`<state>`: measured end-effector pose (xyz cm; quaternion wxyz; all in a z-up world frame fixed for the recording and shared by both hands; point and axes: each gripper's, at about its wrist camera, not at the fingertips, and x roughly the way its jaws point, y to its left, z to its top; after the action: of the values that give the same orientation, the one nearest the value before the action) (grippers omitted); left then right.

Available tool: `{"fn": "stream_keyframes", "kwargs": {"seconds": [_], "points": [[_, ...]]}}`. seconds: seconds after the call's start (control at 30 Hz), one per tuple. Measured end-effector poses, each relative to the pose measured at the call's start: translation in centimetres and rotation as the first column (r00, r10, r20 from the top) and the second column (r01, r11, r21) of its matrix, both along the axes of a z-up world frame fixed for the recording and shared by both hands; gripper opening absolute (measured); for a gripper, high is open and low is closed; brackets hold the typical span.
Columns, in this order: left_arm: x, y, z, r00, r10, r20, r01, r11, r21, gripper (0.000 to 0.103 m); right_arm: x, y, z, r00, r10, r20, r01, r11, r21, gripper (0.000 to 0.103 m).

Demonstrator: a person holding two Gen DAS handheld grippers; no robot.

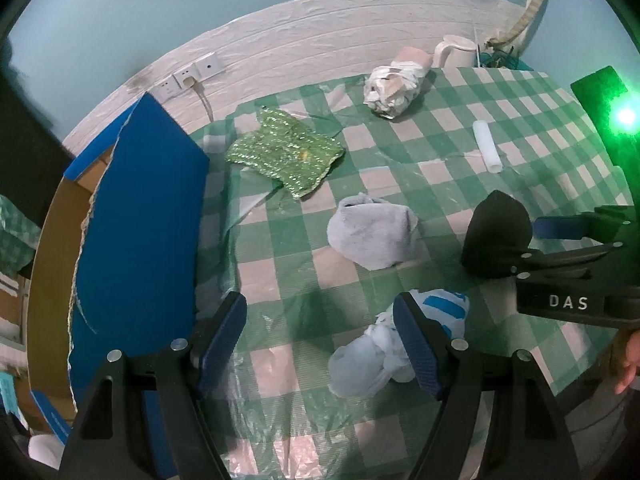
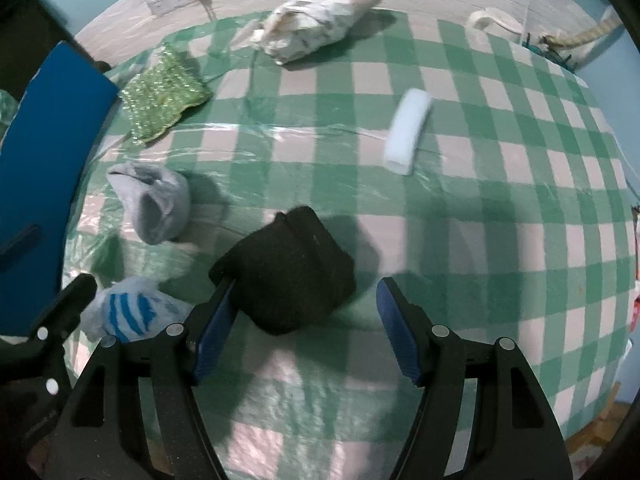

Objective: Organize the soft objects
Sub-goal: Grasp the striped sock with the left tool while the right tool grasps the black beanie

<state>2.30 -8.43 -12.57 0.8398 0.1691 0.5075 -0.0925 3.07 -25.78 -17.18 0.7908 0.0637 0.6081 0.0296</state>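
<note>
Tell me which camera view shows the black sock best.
The right wrist view: the black sock lies whole and central. The left wrist view shows it at the right side, partly hidden by the right gripper.

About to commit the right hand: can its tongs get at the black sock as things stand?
Probably yes. The right tongs stand open over the black sock, which lies between the pads with nothing on top. The left pad overlaps its edge; the left tongs are off by the striped bag.
</note>
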Motion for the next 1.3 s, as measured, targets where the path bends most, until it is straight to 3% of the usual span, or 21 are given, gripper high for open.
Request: {"fn": "stream_keyframes", "kwargs": {"seconds": [0.37, 0.83, 0.9, 0.97, 1.03, 1.3], "points": [[-0.5, -0.7, 0.6, 0.998, -0.051, -0.029, 0.048, 0.995, -0.091, 0.088, -0.3, -2.4, 1.3, 0.997, -0.064, 0.049, 0.06, 0.995, 0.082, 0.077], [-0.7, -1.6, -1.3, 0.995, -0.077, -0.07, 0.073, 0.995, -0.069, 0.088, 3.4, 0.9, -2.1, 0.999, -0.037, 0.003, 0.037, 0.999, 0.035, 0.077], [-0.6, -1.8, -1.5, 0.993, -0.082, -0.082, 0.076, 0.995, -0.071, 0.088, 3.2, 1.1, -2.3, 1.0, -0.015, 0.001, 0.015, 1.0, 0.006, 0.072], [-0.5, -2.0, -2.0, 0.992, -0.084, -0.094, 0.079, 0.995, -0.064, 0.088, 3.1, 1.3, -2.2, 1.0, 0.003, 0.007, -0.003, 1.0, -0.026, 0.055], [-0.4, -2.1, -2.3, 0.992, -0.083, -0.096, 0.078, 0.995, -0.059, 0.088, 3.1, 1.1, -2.1, 1.0, 0.011, 0.008, -0.01, 1.0, -0.027, 0.047], [0.3, -2.8, -3.5, 0.99, -0.072, -0.119, 0.067, 0.997, -0.045, 0.086, 1.6, 0.1, -1.1, 0.999, 0.03, 0.03, -0.03, 0.999, -0.012, 0.035]]}}
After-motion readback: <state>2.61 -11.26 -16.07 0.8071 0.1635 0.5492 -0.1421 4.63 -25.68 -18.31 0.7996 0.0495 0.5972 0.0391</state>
